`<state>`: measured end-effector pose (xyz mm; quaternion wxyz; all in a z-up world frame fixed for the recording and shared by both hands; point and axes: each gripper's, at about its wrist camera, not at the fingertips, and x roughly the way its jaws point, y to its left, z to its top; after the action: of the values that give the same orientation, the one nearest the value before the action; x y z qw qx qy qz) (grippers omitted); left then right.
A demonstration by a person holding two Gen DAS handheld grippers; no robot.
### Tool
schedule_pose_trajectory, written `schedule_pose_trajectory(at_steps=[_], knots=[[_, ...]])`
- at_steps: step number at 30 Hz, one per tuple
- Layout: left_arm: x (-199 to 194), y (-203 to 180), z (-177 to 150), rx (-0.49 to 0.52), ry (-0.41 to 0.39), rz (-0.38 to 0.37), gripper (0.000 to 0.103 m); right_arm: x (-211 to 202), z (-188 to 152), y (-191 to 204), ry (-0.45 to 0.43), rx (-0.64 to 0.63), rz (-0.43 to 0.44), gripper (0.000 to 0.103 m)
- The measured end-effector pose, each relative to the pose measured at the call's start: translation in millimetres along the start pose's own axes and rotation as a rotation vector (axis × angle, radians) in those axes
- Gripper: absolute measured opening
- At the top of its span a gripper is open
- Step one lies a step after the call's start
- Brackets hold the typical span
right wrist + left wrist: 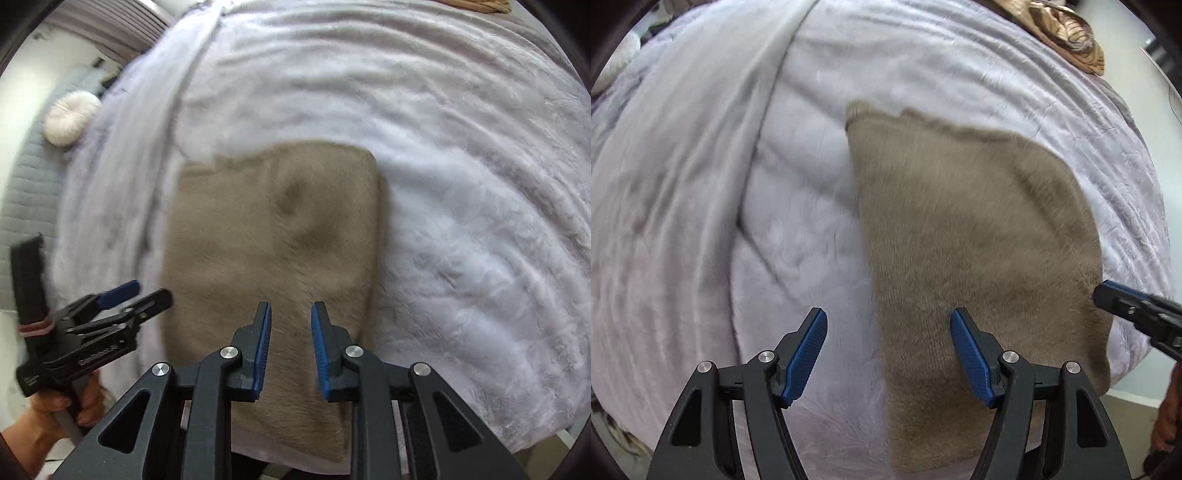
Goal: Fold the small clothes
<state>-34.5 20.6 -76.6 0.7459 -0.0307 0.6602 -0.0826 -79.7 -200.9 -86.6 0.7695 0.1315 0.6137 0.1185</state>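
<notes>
I hold my left tool wide over the left edge of the garment and my right tool narrowly parted, empty, over its middle, poised to fold it on the bed.

One taupe fuzzy garment, folded flat. One pale lilac plush blanket beneath it on bed. Two tongs: left tongs, right tongs, each with two blue-padded fingers, spread apart. One round white cushion. One brown patterned pillow.
</notes>
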Motion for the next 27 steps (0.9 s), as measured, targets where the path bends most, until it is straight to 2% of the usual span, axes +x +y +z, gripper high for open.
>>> schedule_pose_trajectory(at_steps=[2,7,12,14,16,19,21,24,27], knots=[[-1,1,-6,-0.009,0.005,0.001,0.081,15,-7,-10,0.033,0.035,-0.044,0.024],[0,-4,-8,0.037,0.005,0.021,0.081,31,-19,-33,0.078,0.115,-0.067,0.024],[-1,-3,-6,0.042,0.019,0.016,0.081,29,-21,-30,0.077,0.099,-0.095,0.025],[-1,-2,-6,0.044,0.016,0.009,0.081,26,-21,-29,0.073,0.097,-0.099,0.027],[1,1,-5,0.038,0.015,0.000,0.081,21,-19,-30,0.058,0.107,-0.102,0.034],[2,7,-8,0.025,0.010,-0.020,0.082,4,-17,-38,-0.025,0.163,-0.078,0.037],[3,7,-9,0.028,0.012,-0.008,0.087,-4,-14,-46,-0.065,0.215,-0.025,0.042],[3,8,-9,0.040,0.015,-0.010,0.087,-5,-6,-53,-0.076,0.266,0.022,0.044],[3,8,-7,0.049,0.025,-0.011,0.087,6,2,-52,-0.050,0.270,0.001,0.042]])
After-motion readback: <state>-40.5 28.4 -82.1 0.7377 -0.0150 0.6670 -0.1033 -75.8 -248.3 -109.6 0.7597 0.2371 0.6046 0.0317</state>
